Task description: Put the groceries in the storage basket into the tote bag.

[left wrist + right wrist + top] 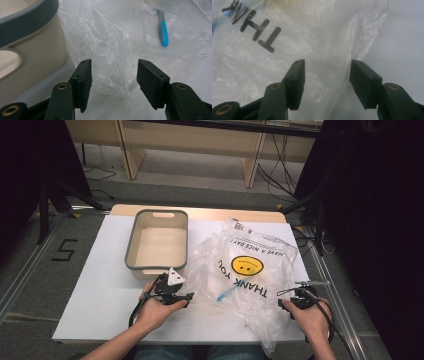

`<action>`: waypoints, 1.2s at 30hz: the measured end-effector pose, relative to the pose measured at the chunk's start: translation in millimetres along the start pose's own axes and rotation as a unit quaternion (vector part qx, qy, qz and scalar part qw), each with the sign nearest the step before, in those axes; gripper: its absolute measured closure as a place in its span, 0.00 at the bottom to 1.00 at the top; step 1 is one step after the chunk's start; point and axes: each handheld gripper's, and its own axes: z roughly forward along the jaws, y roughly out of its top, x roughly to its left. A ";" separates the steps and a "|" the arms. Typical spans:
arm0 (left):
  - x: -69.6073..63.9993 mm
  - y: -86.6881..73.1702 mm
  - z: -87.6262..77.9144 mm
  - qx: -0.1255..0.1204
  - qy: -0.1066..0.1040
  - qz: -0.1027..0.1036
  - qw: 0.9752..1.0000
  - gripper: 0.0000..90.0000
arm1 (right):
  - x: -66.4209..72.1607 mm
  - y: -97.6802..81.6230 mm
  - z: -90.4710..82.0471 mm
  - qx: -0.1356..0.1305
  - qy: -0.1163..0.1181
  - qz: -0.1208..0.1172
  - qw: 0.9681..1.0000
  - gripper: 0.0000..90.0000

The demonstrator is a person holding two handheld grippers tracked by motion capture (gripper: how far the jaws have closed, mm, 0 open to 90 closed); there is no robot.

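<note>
A clear plastic bag (240, 270) printed with a yellow smiley face and "THANK YOU" lies crumpled on the white table top (100, 295). Inside it lies a blue-handled item (225, 294); the left gripper view shows that item (163, 30) through the film. My left gripper (189, 299) is at the bag's left edge, open, with the crumpled film (110, 62) just ahead of and partly between its jaws (113, 72), which stand apart from it. My right gripper (282, 304) is at the bag's right edge, also open (327, 72), with the film (287, 37) beneath its jaws and unpinched.
A beige bin with a grey rim (131, 245) stands empty on the table behind my left hand, and it is close on the left in the left gripper view (25, 22). Dark stands and cables flank the table on both sides.
</note>
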 end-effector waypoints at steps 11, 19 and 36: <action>0.5 -0.8 0.1 0.000 -0.001 -0.002 1.000 0.52 | -1.5 -1.9 3.7 0.027 -0.035 -0.007 0.999 0.54; 2.2 -1.0 -0.1 0.000 0.002 -0.001 1.000 0.52 | 1.8 0.8 7.8 0.038 -0.032 -0.048 0.998 0.98; -2.5 1.3 -0.2 -0.004 0.004 -0.002 1.000 0.34 | -29.2 25.0 9.7 -0.035 -0.128 -0.052 0.990 1.00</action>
